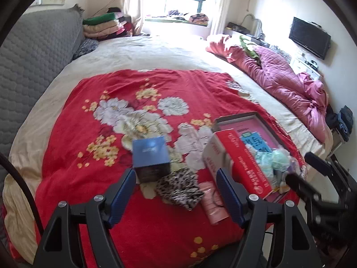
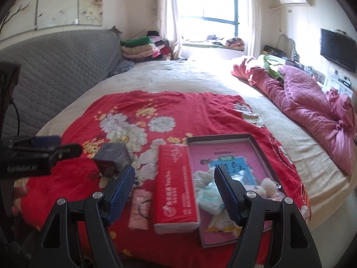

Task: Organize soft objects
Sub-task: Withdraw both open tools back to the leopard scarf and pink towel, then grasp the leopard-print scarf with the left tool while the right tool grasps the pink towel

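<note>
Your left gripper [image 1: 176, 178] stands wide open and empty above the near edge of the red floral blanket [image 1: 93, 116]; your right gripper [image 2: 174, 176] is equally wide and empty. The writing is too blurred to read: white characters run along the red tissue pack [image 2: 174, 187], and the pink sheet lining the shallow tray [image 2: 225, 137] carries a blue panel with dark characters. Pale, crumpled soft items [image 2: 209, 198] sit in the tray's near end. A leopard-print cloth [image 1: 178, 188] lies just beside a dark blue box [image 1: 150, 158], with a pink packet [image 1: 212, 203] beside it.
</note>
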Motion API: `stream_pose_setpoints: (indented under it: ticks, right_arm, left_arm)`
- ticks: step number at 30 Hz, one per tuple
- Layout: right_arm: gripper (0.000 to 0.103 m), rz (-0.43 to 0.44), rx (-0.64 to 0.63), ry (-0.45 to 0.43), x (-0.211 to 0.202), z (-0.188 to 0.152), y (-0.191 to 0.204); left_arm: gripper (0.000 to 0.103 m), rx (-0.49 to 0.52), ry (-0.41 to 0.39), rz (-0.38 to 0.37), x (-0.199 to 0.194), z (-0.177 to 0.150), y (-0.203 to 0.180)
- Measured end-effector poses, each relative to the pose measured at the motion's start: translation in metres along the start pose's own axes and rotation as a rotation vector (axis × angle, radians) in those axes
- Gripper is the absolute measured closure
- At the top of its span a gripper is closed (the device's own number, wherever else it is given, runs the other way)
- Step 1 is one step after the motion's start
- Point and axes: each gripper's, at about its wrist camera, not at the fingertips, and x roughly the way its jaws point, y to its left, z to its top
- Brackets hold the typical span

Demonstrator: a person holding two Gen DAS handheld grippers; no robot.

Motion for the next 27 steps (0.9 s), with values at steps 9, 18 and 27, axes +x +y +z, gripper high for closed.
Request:
stream_pose_setpoints:
  ticks: [9, 18, 27]
  right_arm:
    - [0.028, 0.049, -0.069, 0.127, 0.033, -0.041, 0.063]
    - [0.028, 0.048, -0.058, 0.22, 0.071, -0.066, 0.083]
    - [0.028, -0.008, -0.045, 0.286, 0.105, -0.077, 0.083]
  left_arm:
    - [0.028, -0.054, 0.113, -0.023, 0.041, -0.031, 0.037]
    - [0.027, -0.13, 0.21, -0.126, 0.1, -0.046, 0.051]
    - [0.027, -0.201, 0.319, -0.27, 0.162, -0.05, 0.046]
